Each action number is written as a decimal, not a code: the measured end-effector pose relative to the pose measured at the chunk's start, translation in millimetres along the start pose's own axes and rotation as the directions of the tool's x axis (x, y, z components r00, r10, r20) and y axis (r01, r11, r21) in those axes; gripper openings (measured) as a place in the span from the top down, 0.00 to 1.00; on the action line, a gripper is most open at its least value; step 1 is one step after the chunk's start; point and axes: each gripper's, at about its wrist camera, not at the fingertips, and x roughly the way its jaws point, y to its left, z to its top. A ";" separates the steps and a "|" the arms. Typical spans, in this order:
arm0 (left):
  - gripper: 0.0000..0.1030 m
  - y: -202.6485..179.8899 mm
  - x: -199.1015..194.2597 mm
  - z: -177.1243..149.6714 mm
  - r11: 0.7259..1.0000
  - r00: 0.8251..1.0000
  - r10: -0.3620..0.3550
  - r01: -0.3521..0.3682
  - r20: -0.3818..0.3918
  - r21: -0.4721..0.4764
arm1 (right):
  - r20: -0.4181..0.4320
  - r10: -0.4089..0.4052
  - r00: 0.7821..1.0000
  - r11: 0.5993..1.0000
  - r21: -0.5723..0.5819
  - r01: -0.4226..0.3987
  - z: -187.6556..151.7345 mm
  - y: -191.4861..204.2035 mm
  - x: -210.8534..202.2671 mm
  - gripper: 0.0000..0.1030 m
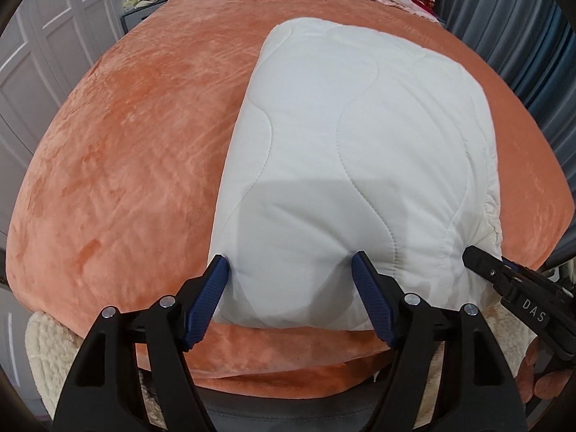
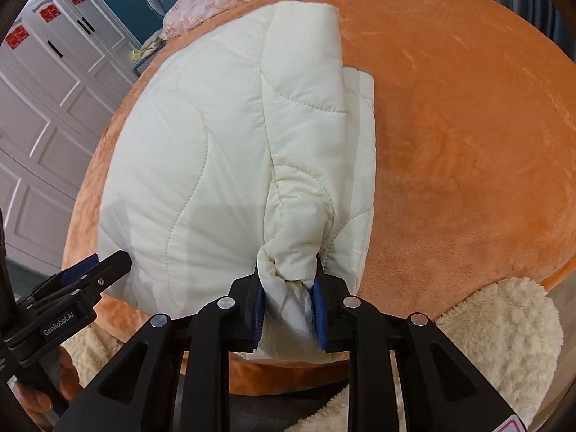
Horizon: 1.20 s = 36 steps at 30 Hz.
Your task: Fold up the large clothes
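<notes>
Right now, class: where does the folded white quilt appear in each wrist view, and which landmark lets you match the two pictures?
Left wrist view: the white quilt fills the centre-right, its near corner between the left gripper's open fingers.
Right wrist view: the quilt lies centre-left, its bunched near corner clamped in the right gripper.
Shared landmark: the orange bedspread beneath it.

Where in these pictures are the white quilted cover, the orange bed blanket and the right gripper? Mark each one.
white quilted cover (image 1: pixel 360 136): left wrist view, its flat top.
orange bed blanket (image 1: pixel 144 144): left wrist view, bare plush surface.
right gripper (image 2: pixel 288 291): right wrist view, between fingertips clamping the cover's corner.
</notes>
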 end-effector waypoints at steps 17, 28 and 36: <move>0.23 -3.5 22.0 -2.7 0.999 0.999 0.049 -0.049 0.002 0.014 | 0.003 -0.062 0.998 0.998 -0.013 0.062 3.3 19.3 17.4 0.76; 0.26 39.0 -38.5 33.7 0.995 0.995 -0.057 0.063 0.087 -0.077 | 0.152 0.008 0.988 0.998 0.064 -0.018 41.5 27.9 -72.5 0.55; 0.26 34.1 -46.8 141.3 0.995 0.981 -0.046 0.062 0.189 -0.078 | 0.178 0.021 0.984 0.951 0.299 -0.075 140.1 28.8 -39.1 0.45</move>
